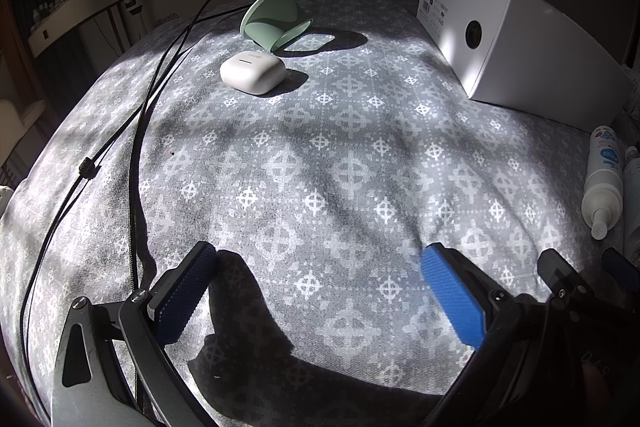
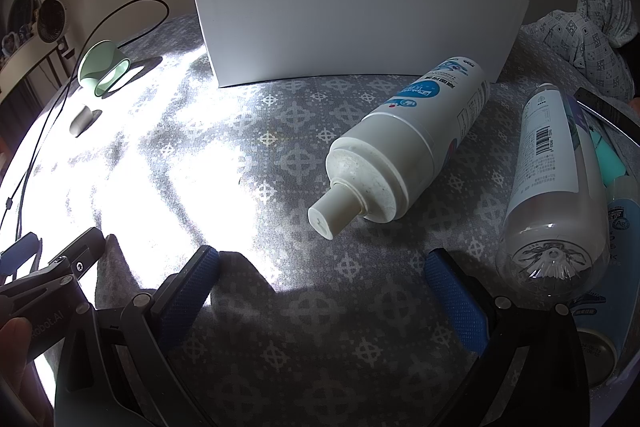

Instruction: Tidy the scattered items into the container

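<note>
Lying on its side on the grey patterned bedspread [image 2: 280, 131], the white pump bottle [image 2: 404, 143] carries a blue printed label, and its nozzle points toward the right gripper [image 2: 322, 291], whose blue-padded jaws are spread wide and hold nothing. Just to the bottle's right lies a clear bottle [image 2: 556, 179] with a white barcode label, its ribbed base facing the camera; further items, one teal and one pale blue, sit beyond it at the frame edge, too cropped to identify. A white box [image 2: 352, 15] stands behind both bottles, its plain long side to the right wrist camera; the left wrist view shows its end panel with a round hole and a printed sticker. What the box holds cannot be seen from either view. Over on the sunlit side, a white earbud case [image 1: 253, 71] rests closed near a mint-green folding stand [image 1: 276, 21], beside black cables [image 1: 136, 131]. The left gripper [image 1: 320, 291] hovers above the bedspread with its jaws likewise spread and empty.
</note>
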Tool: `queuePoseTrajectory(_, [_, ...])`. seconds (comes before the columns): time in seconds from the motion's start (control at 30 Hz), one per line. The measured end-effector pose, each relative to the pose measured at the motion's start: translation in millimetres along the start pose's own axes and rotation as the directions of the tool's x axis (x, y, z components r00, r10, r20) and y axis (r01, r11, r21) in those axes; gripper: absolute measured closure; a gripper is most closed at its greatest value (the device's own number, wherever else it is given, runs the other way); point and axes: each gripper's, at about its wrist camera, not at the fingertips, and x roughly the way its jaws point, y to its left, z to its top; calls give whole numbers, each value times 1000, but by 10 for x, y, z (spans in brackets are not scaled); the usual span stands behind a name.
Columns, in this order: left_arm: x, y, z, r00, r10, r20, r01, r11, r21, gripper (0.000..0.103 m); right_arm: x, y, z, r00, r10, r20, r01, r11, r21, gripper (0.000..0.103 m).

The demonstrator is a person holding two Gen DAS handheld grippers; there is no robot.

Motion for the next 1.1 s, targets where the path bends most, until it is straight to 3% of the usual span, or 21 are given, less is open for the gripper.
queuePoseTrajectory(1.1, [-7, -1, -53, 1000, 14, -8, -14, 1000, 12, 0, 1, -1, 1, 1000, 0, 0, 0, 1000, -1, 0])
